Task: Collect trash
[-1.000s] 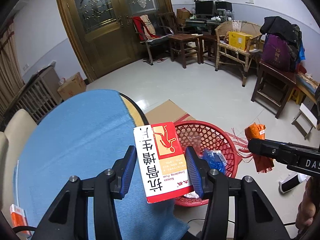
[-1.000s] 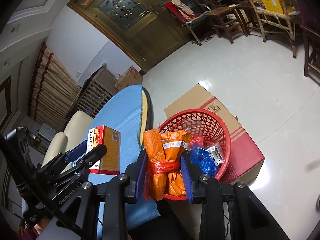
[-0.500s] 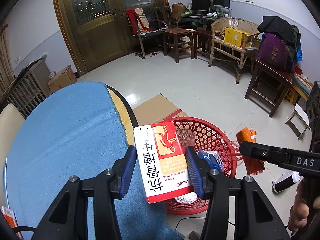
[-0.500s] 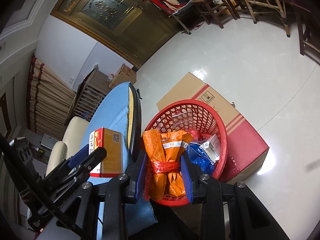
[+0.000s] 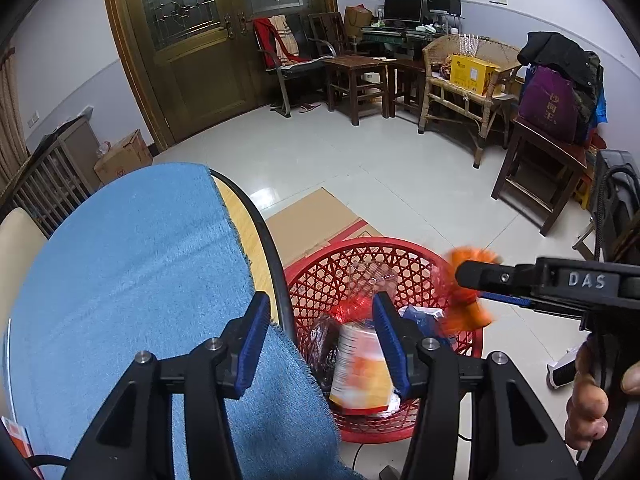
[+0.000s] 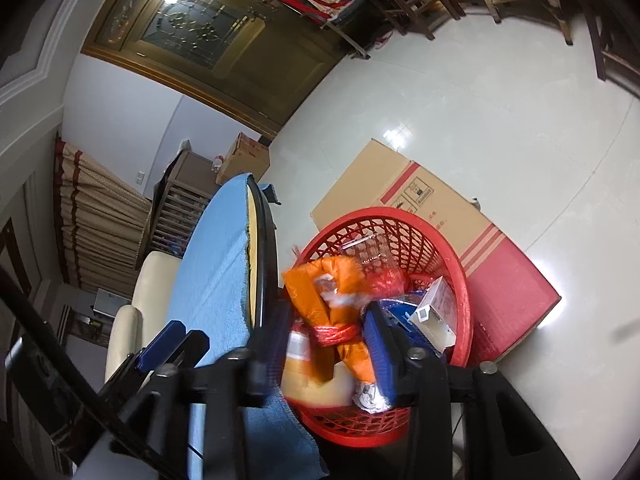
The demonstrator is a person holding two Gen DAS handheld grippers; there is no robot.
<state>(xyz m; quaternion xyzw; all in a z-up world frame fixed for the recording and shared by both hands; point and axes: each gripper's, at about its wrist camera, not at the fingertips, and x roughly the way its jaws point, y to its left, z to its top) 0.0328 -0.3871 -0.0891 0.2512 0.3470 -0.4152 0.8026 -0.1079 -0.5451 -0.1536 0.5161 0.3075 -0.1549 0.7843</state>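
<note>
Now the red and white cardboard box (image 5: 362, 372) is blurry and sits inside the round red plastic basket (image 5: 400, 248) on the floor. The left gripper (image 5: 320, 344) has just been opening, and its blue pads are off the box. The orange plastic bag tied with red string (image 6: 340, 312) hangs loose over the basket between the right gripper's (image 6: 332, 344) jaws, which have just been opening too. The basket stands beside the table with the blue cloth (image 5: 132, 272) and a brown cardboard carton (image 6: 420, 200).
</note>
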